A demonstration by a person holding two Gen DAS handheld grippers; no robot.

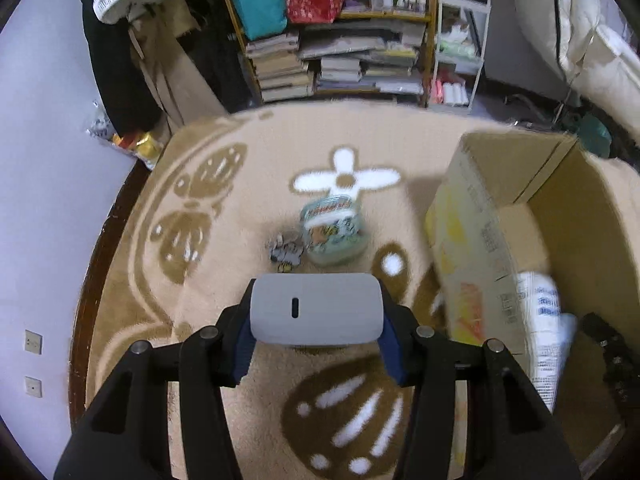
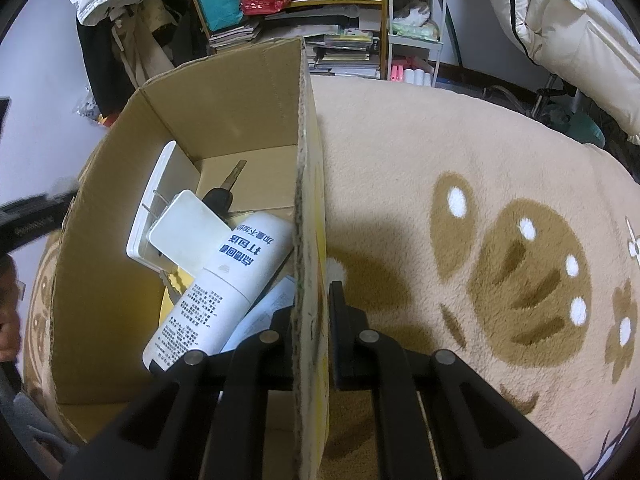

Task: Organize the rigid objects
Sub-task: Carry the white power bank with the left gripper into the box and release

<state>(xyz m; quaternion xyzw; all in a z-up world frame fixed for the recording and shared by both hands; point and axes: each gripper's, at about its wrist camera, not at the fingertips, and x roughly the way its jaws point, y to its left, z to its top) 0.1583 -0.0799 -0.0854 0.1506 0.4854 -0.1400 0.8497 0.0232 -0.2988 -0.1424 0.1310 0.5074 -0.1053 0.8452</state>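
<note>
My left gripper (image 1: 316, 344) is shut on a grey rounded device (image 1: 316, 308), held above the rug. Beyond it on the rug stand a pale green tub (image 1: 334, 232) and a small pile of trinkets (image 1: 285, 251). The cardboard box (image 1: 476, 248) lies to the right, with a white spray can (image 1: 544, 328) inside. My right gripper (image 2: 310, 308) is shut on the box's right wall (image 2: 306, 184). Inside the box I see the white can (image 2: 224, 284), a white tray (image 2: 154, 204), a white square lid (image 2: 188, 228) and a black car key (image 2: 220, 196).
A beige rug (image 2: 460, 168) with brown paw and flower patterns covers the floor. Bookshelves (image 1: 332, 52) with stacked books and a white cart (image 1: 460, 48) stand at the back. White bedding (image 2: 576, 32) hangs at the right. A person's sleeve (image 2: 10, 300) shows at the left edge.
</note>
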